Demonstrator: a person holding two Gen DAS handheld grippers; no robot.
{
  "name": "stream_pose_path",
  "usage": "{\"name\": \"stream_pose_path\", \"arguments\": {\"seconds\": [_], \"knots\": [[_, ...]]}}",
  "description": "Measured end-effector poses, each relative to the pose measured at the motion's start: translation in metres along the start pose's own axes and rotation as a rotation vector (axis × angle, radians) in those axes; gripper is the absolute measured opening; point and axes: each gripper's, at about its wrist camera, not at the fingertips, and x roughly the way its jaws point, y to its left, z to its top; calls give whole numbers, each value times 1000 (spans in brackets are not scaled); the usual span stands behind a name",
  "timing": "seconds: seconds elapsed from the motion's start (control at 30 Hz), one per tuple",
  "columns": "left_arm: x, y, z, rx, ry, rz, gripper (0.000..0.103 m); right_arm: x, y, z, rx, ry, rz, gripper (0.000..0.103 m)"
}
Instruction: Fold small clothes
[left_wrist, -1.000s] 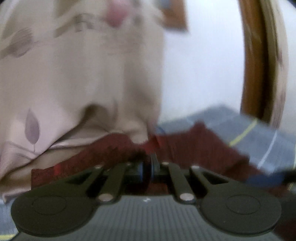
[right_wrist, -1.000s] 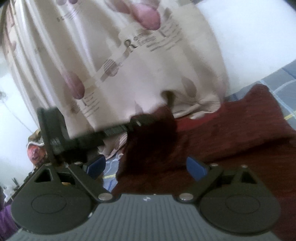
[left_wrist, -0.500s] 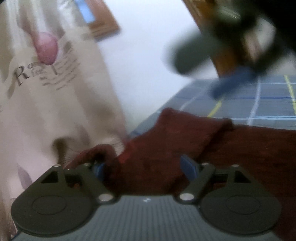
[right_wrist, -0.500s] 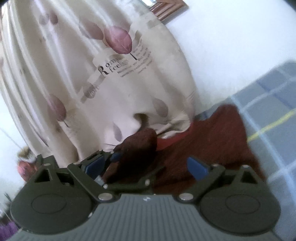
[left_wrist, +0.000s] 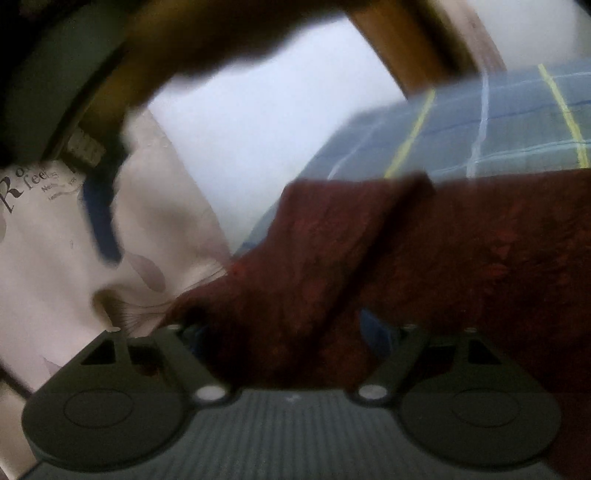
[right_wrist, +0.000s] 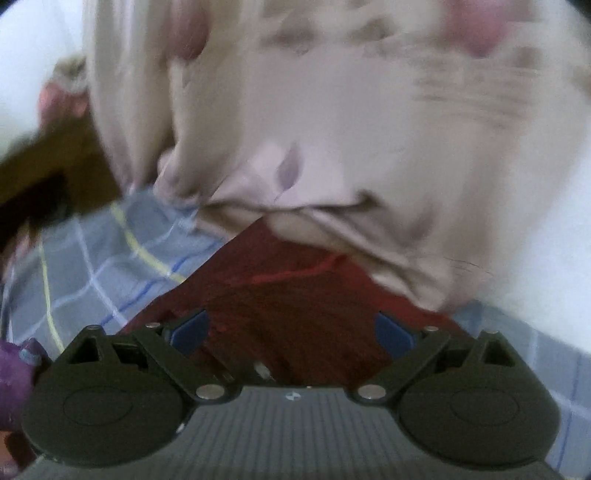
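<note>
A dark red knitted garment (left_wrist: 461, 251) lies on the blue-grey checked bedsheet (left_wrist: 480, 122). A folded flap of it (left_wrist: 314, 277) drapes between the spread fingers of my left gripper (left_wrist: 284, 332), which is open. In the right wrist view the same red garment (right_wrist: 288, 295) lies between the blue pads (right_wrist: 192, 328) of my right gripper (right_wrist: 291, 332), also open. The cloth rests loose in both, not pinched.
A beige curtain with leaf print (right_wrist: 332, 129) hangs down onto the bed's far edge and overlaps the garment. A white wall (left_wrist: 266, 122) and a wooden frame (left_wrist: 424, 40) stand behind. A blurred dark shape with a blue pad (left_wrist: 99, 214) crosses the left wrist view's upper left.
My left gripper, shut on the garment a second ago, has opened. Both views have swung; the right gripper now points down at the garment's corner on the sheet.
</note>
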Motion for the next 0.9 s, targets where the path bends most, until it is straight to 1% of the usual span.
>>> {"name": "stream_pose_path", "arguments": {"seconds": [0.1,0.17,0.2,0.23,0.27,0.3,0.33,0.37,0.4,0.43,0.47,0.5,0.57,0.67,0.77,0.83,0.9], "knots": [[1,-2,0,7,-3,8,82,38,35,20,-159,109,-68,96],[2,-4,-1,5,-1,7,82,62,55,21,-282,179,-166,93],[2,-3,-2,0,2,2,82,74,62,20,-329,223,-187,90],[3,-4,-4,-3,7,1,82,83,65,17,-358,264,-192,81],[4,-4,-5,-12,7,-8,82,94,66,14,-376,318,-193,76],[5,-4,-6,-20,9,-10,82,100,64,12,-377,342,-203,63],[4,-3,-6,-28,8,-12,82,102,60,13,-369,350,-218,46],[4,-3,-6,-29,7,-10,82,101,51,14,-337,351,-225,38],[4,-4,-6,-19,8,-3,82,97,42,14,-313,353,-214,30],[3,-5,-6,-9,4,3,82,94,35,12,-302,358,-212,20],[1,-6,-7,-2,-14,12,83,89,29,9,-304,351,-224,15],[0,-7,-7,4,-21,15,85,78,21,7,-285,321,-227,12],[-2,-6,-7,7,-20,22,85,59,-4,5,-190,256,-224,11],[-6,-3,-8,-2,-22,21,86,25,-43,-9,-31,153,-226,10],[-15,3,-9,-14,-27,39,87,-4,-82,-36,162,56,-199,9],[-22,12,-12,-55,-17,41,88,-19,-110,-62,318,-10,-159,9],[-30,25,-17,-120,-9,27,88,-28,-132,-92,469,-69,-114,9]]}}
